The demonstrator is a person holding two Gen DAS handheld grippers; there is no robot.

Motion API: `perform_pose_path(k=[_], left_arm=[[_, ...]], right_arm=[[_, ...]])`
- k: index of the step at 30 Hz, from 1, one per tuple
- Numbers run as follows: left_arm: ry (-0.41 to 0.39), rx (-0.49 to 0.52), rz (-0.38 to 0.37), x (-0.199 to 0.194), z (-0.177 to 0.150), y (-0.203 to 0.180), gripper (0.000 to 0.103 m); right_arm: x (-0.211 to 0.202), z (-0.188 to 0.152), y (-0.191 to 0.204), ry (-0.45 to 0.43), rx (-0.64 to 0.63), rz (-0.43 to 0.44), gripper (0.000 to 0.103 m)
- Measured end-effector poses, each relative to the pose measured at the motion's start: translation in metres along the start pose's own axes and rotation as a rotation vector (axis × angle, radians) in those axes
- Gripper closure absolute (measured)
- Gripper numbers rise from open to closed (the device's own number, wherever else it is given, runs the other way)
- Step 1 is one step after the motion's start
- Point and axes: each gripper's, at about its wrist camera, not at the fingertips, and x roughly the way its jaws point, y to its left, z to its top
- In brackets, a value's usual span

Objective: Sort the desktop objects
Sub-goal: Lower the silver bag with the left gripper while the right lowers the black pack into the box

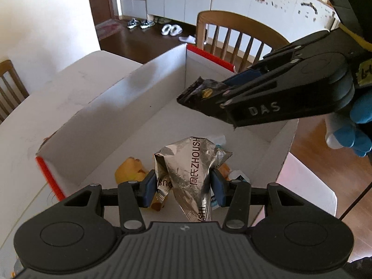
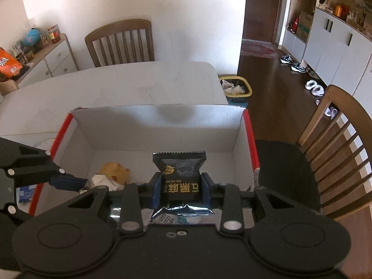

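Left wrist view shows the left tool (image 1: 183, 187) clenched on a crumpled silver foil wrapper (image 1: 189, 169), its blue pads pressing the wrapper from both sides above the inside of a white cardboard box (image 1: 130, 97) with red edges. Below the wrapper, on the box floor, lie a yellow peel-like scrap (image 1: 129, 169) and some small white and blue packets (image 1: 239, 176), partly hidden by the tool. Farther into the box and higher, the right tool (image 1: 220, 97) reaches in from the right, held by a hand in a blue glove (image 1: 355, 125), and grips a black snack packet (image 1: 197, 93) over the box's far half.

Right wrist view shows the right tool (image 2: 180, 189) clamped on that black snack packet (image 2: 180, 174), which stands upright between the pads, above the near part of the box (image 2: 162, 125). Left of the packet, the left tool (image 2: 81, 183) pokes in over the box's left wall, with the yellow scrap (image 2: 115, 171) just beyond it on the box floor. The box sits on a white worktop (image 2: 127, 83). Wooden chairs (image 2: 121, 44) stand beyond the worktop and to the right of the box, and a yellow bin (image 2: 236, 87) holding crumpled paper sits on the floor past the worktop's far right corner.
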Motion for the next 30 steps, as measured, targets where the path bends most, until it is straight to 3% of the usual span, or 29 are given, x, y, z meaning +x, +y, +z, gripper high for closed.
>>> perform_pose_path(k=[18, 30], left_arm=[[0.115, 0.050, -0.046, 0.048, 0.013, -0.008, 0.055], [0.134, 0.041, -0.069, 0.054, 0.013, -0.005, 0.054]], right_arm=[[0.045, 0.011, -0.014, 0.073, 0.047, -0.001, 0.069], [0.065, 0.003, -0.011, 0.135, 0.021, 0.005, 0.069]])
